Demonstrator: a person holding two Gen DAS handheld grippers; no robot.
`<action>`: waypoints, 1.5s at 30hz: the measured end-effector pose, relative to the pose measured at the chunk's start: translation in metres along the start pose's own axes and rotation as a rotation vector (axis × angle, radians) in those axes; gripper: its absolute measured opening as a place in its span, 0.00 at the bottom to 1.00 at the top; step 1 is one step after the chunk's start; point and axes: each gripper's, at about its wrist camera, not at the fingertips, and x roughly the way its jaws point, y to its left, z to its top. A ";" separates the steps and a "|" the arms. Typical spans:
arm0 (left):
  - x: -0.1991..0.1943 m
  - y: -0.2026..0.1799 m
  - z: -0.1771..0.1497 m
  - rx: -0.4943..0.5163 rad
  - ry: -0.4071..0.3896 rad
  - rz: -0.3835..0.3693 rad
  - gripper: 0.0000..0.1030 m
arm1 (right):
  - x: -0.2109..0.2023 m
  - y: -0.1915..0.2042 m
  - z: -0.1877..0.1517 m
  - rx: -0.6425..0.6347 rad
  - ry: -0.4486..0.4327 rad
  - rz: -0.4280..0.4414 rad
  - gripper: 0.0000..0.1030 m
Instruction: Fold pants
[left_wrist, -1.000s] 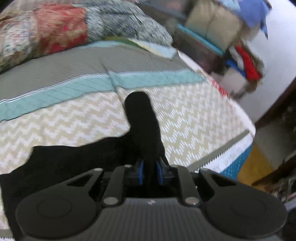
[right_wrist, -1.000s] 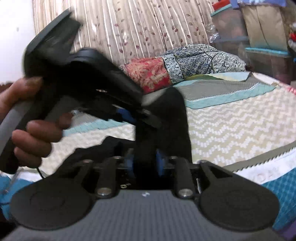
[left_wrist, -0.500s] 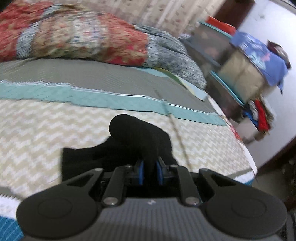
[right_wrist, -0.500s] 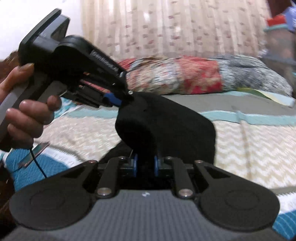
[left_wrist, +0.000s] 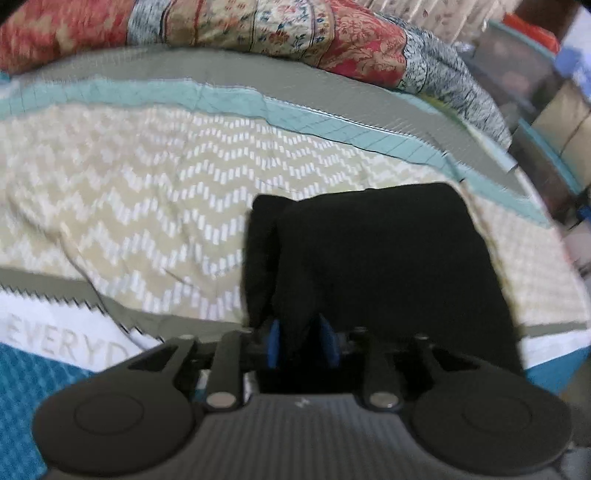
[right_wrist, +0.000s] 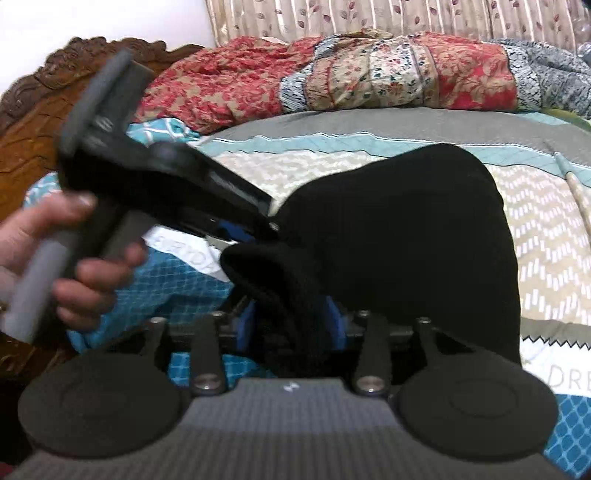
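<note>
The black pants lie doubled over in a thick block on the zigzag bedspread. My left gripper sits at their near left corner. Its jaws are opening, and a thin tongue of black cloth hangs loosely between the blue pads. In the right wrist view the pants bulge up in a hump. My right gripper is at the near edge with its jaws opening, and a rolled fold of cloth lies between the pads. A hand holds the left gripper at the left, its tips at the pants' edge.
A heap of red and grey patterned quilts lines the back of the bed. The carved wooden headboard stands at the left. Storage boxes are stacked beyond the right side. The bed's blue front border is close below me.
Both grippers carried the pants' edge over and down onto the bed, so the cloth now lies as a folded block. Both pairs of blue pads stand wider apart than half a second ago.
</note>
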 end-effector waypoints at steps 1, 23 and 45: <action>-0.001 -0.005 0.000 0.030 -0.006 0.039 0.40 | -0.005 -0.002 0.001 0.011 -0.005 0.020 0.50; -0.029 -0.018 -0.034 0.157 0.012 0.266 0.52 | -0.015 -0.043 -0.017 0.363 -0.006 0.001 0.50; -0.024 -0.009 -0.036 0.112 0.044 0.307 0.64 | -0.027 -0.005 -0.004 0.222 -0.086 0.076 0.53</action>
